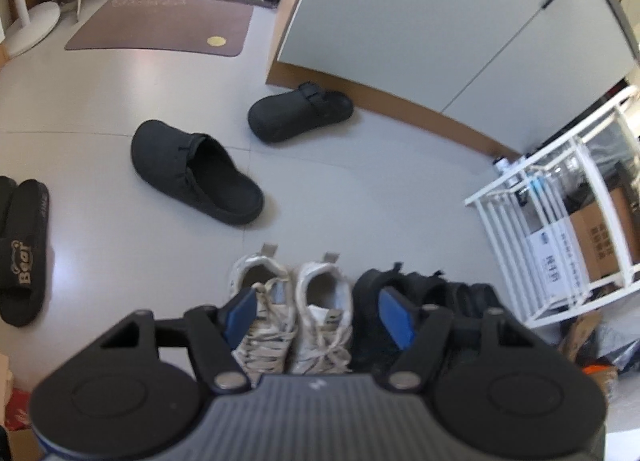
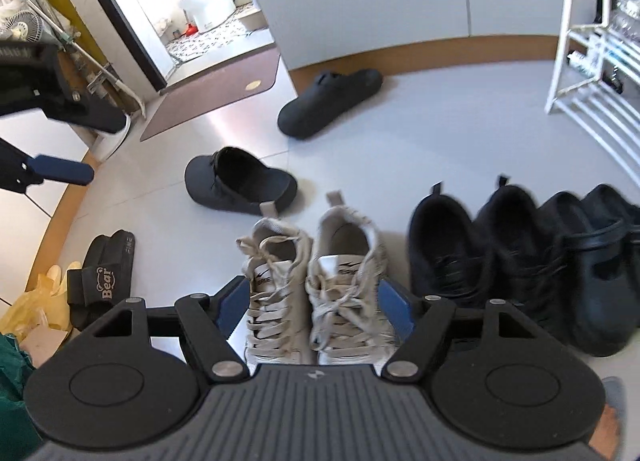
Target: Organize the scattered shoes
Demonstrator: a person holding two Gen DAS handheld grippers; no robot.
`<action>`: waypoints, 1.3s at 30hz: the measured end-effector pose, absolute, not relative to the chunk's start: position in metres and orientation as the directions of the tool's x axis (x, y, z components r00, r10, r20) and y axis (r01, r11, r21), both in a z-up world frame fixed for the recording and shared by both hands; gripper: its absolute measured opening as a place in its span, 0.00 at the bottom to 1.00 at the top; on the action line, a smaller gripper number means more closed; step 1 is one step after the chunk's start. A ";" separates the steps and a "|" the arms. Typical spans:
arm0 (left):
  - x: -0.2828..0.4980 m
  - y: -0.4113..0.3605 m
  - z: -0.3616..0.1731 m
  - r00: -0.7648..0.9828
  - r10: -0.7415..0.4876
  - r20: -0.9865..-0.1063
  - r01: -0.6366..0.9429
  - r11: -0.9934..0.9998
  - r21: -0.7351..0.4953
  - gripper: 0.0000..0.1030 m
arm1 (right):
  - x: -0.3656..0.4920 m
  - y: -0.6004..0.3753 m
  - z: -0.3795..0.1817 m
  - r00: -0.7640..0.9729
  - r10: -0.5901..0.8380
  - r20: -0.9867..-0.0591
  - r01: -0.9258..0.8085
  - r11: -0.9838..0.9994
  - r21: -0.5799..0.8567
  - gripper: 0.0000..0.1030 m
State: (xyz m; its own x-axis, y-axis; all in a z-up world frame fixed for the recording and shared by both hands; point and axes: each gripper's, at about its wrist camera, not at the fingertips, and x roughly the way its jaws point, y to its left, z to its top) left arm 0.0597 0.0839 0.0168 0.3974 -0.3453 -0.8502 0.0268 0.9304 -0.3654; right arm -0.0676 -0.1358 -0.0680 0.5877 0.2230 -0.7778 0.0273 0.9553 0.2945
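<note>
Shoes lie across the pale grey tiled floor [image 2: 440, 133], some in a row and some loose. Nearest us, a pair of white lace-up sneakers with beige laces [image 2: 312, 281] stands side by side, heels away from us. Just right of them sit a pair of black mesh lace-up trainers [image 2: 480, 253] and a pair of black strap shoes [image 2: 600, 261], all touching in one line.

Well apart from that row, a dark grey rubber clog with an open heel [image 1: 196, 171] rests alone on the tiles, and its mate, a second dark grey clog with a strap [image 1: 300, 111], lies against the brown skirting of the white cabinet [image 1: 440, 21]. Off to the left a pair of black slide sandals printed "Bear" [image 1: 24, 249] lies together near the wall.

Our left gripper [image 1: 320, 315] hangs above the sneakers with its blue-padded jaws spread wide and nothing between the pads. Our right gripper [image 2: 314, 307] hovers over the same sneakers, jaws likewise wide and gripping nothing; the shoes show in the gap but the pads are clear of them.

A white wire rack [image 1: 560, 221] holding boxes stands at the right, and a brown doormat [image 1: 160, 25] lies before the open doorway.
</note>
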 end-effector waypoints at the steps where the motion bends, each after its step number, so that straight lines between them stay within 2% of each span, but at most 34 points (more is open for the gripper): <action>1: 0.059 0.080 0.019 0.396 -0.354 -0.848 0.045 0.929 -0.366 0.74 | -0.071 -0.139 -0.061 0.590 0.217 -0.778 0.026 0.958 0.287 0.73; 9: 0.054 0.073 0.043 0.437 -0.433 -0.789 0.069 0.890 -0.451 0.75 | -0.094 -0.156 0.003 0.618 0.141 -0.773 0.008 0.983 0.186 0.75; 15: 0.044 0.068 0.054 0.433 -0.469 -0.770 0.137 0.878 -0.458 0.76 | -0.104 -0.155 0.045 0.643 0.123 -0.756 -0.009 0.988 0.153 0.78; 20: 0.040 0.077 0.056 0.447 -0.471 -0.760 0.117 0.873 -0.473 0.76 | -0.104 -0.145 0.080 0.667 0.106 -0.737 -0.037 0.993 0.109 0.81; 24: 0.039 0.078 0.055 0.440 -0.482 -0.758 0.129 0.869 -0.478 0.76 | -0.106 -0.132 0.108 0.717 0.019 -0.697 -0.036 0.999 -0.010 0.82; 33: 0.032 0.081 0.065 0.448 -0.508 -0.735 0.141 0.853 -0.503 0.76 | -0.112 -0.129 0.124 0.702 -0.021 -0.712 0.002 1.000 -0.027 0.82; 39: 0.026 0.060 0.070 0.439 -0.505 -0.743 0.217 0.862 -0.457 0.78 | -0.114 -0.134 0.127 0.693 -0.022 -0.720 0.014 1.000 -0.017 0.82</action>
